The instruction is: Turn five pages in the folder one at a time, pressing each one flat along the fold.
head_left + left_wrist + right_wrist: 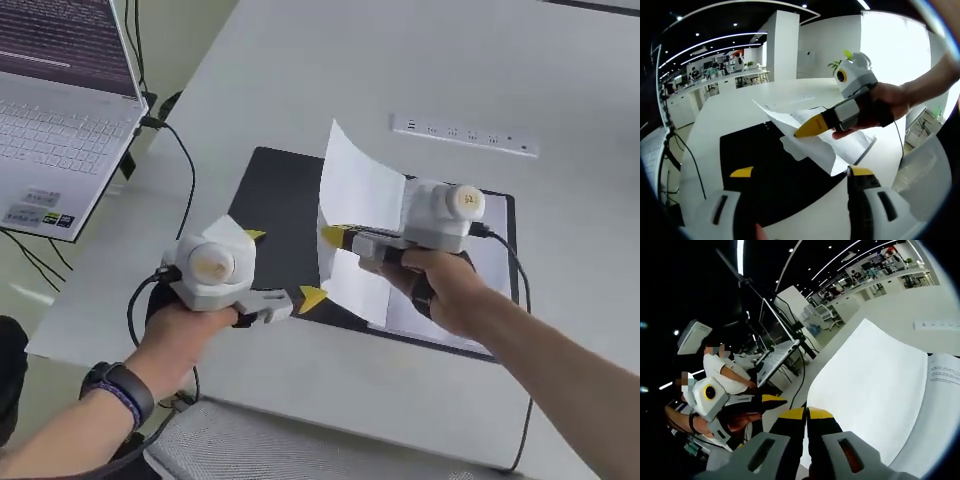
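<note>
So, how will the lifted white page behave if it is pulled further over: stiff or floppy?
Probably floppy: the page curves where the right hand-held gripper pinches its edge. It looks thin and light, so it may crease easily. It seems held at the folder fold, so a hard pull might tear it.

In the head view the left hand (185, 335) comes in from 7 o'clock. Its left gripper (284, 267) points toward 3 o'clock with the jaws spread wide. The right hand (445, 285) reaches in from 4 o'clock and aims the right gripper (330, 236) toward 9 o'clock, jaws pinched together on a page (355, 185) edge.
</note>
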